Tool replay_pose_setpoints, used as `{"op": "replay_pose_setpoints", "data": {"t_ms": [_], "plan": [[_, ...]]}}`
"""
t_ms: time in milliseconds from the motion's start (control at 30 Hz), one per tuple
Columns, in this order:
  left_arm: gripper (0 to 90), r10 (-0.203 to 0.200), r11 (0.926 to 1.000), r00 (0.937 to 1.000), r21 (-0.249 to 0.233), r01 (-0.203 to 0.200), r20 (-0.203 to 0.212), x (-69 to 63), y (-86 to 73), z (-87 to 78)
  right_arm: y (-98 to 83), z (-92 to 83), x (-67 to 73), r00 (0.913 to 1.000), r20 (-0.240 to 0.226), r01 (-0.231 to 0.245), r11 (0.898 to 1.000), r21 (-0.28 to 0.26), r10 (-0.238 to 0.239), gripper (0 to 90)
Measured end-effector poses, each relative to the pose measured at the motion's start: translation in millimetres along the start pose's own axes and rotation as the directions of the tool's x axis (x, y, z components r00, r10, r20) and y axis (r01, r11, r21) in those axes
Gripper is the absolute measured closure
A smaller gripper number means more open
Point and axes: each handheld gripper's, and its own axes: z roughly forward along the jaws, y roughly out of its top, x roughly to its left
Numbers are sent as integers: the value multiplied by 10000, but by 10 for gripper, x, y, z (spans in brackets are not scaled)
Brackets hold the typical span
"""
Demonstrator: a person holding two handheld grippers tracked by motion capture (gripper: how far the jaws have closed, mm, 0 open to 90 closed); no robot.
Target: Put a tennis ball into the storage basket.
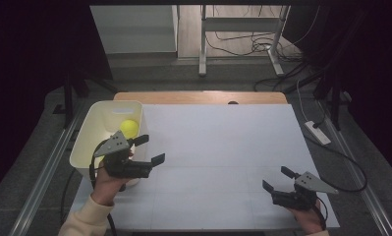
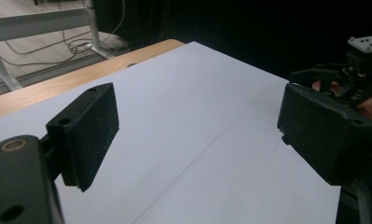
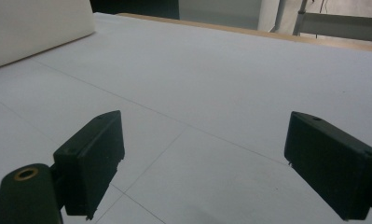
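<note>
High view: white table [image 1: 223,147] with faint grid lines, a wooden strip along its far edge. White bin [image 1: 93,132] stands at the table's left edge, upright, open top. Yellow ball [image 1: 129,129] lies inside the bin, toward its far right corner, touching nothing but the bin as far as can be told

Left gripper [image 1: 151,149] held in the person's left hand [image 1: 106,184], just beside the bin's right wall and over its near right corner, pointing right across the table. Its fingers [image 1: 157,159] stand apart, nothing between them; the grey plate on top overlaps the bin rim as seen from above. Cream sleeve [image 1: 85,220] comes in from the bottom edge. Ball sits just behind the gripper, not touched by it

Left gripper view: both black fingers [image 2: 88,133] wide apart over bare white table, empty gap. The other gripper with its hand shows at the far right edge

Right gripper [image 1: 277,179] at the table's near right corner, well apart from bin and ball, pointing left and slightly away. Fingers apart, empty

Right gripper view: fingers [image 3: 93,158] spread over the bare table surface, nothing between them. Bin wall [image 3: 34,28] shows at the upper left, far off
</note>
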Motion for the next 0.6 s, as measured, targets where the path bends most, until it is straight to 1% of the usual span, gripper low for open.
{"op": "replay_pose_setpoints", "data": {"t_ms": [67,133,233,300,333,400,467,567,600], "plan": [[137,24,10000,9999,29,-25,120,-34,-21,36,-1,-2,-2,10000,-2,-20,10000,-26,20,120],[137,91,9999,9994,45,-93,331,-87,-49,72,-2,-5,-2,10000,15,1,10000,-19,-1,120],[137,238,9997,9982,80,-243,546,-165,-88,99,-3,-6,2,10000,11,-2,10000,1,2,121],[136,416,9991,9969,87,-422,668,-235,-125,103,-2,-7,4,10000,-7,-4,10000,-15,4,120],[135,416,9991,9969,87,-422,668,-235,-125,103,-2,-7,4,10000,-7,-4,10000,-15,4,120],[136,474,9988,9956,80,-482,810,-295,-178,114,-2,-6,4,10000,-10,-3,10000,-14,3,120],[136,561,9982,9947,145,-576,856,-337,-229,130,-2,-6,4,10000,-11,1,10000,-20,-1,121],[138,616,9975,9932,270,-646,992,-379,-318,166,0,-7,7,10000,-2,13,10000,-15,-13,121],[139,616,9975,9932,270,-646,992,-379,-318,166,0,-7,7,10000,-2,13,10000,-15,-13,121]]}}
